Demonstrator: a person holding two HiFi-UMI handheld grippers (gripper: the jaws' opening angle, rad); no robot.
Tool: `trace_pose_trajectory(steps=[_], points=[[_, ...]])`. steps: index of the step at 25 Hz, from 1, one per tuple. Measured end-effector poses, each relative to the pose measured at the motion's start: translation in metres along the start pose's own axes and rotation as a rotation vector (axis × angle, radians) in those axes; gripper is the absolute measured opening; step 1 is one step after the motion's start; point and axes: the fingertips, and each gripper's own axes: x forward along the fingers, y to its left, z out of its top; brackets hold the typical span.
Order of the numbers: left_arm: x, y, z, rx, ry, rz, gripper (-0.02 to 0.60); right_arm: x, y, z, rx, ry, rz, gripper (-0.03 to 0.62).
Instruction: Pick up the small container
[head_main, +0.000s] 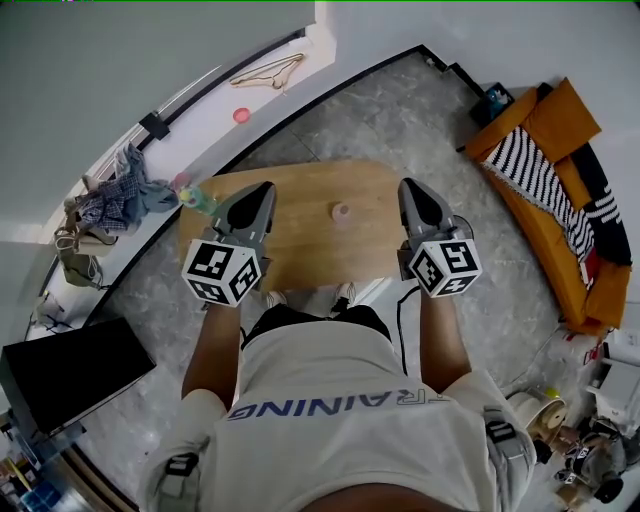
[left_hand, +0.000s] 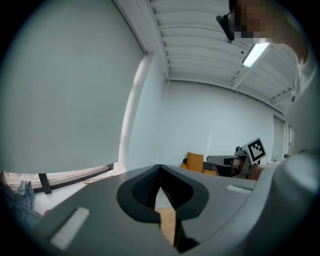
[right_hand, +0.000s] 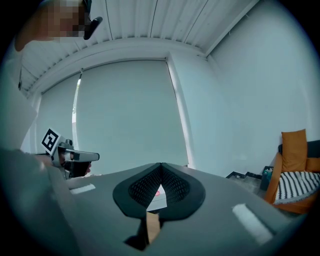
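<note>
The small container (head_main: 340, 211) is a low pinkish pot standing alone near the middle of the oval wooden table (head_main: 300, 240). My left gripper (head_main: 265, 188) hovers over the table's left half, to the left of the pot and apart from it. My right gripper (head_main: 410, 185) is over the table's right end, to the right of the pot. Both point away from the person, roughly level. In the left gripper view the left gripper (left_hand: 160, 167) has its jaws closed tip to tip with nothing between them. In the right gripper view the right gripper (right_hand: 161, 165) is likewise shut and empty.
A green bottle (head_main: 197, 198) lies at the table's far left end. Beyond it, a white ledge holds a heap of clothes (head_main: 120, 192), a pink ball (head_main: 240, 115) and a hanger (head_main: 268, 72). An orange sofa (head_main: 560, 200) stands at the right, a black box (head_main: 70, 370) at lower left.
</note>
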Motion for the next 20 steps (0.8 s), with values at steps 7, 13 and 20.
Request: trace_pose_trajectory(steps=[7, 13, 20], points=[[0.001, -0.009, 0.009, 0.011, -0.025, -0.015, 0.0, -0.004, 0.003, 0.005, -0.027, 0.0, 0.012, 0.083], [0.003, -0.006, 0.013, 0.009, -0.032, -0.026, 0.0, 0.005, 0.015, 0.003, -0.067, 0.041, 0.05, 0.267], [0.007, -0.008, 0.012, 0.012, -0.028, -0.027, 0.0, 0.01, 0.013, -0.01, -0.081, 0.085, 0.069, 0.453]])
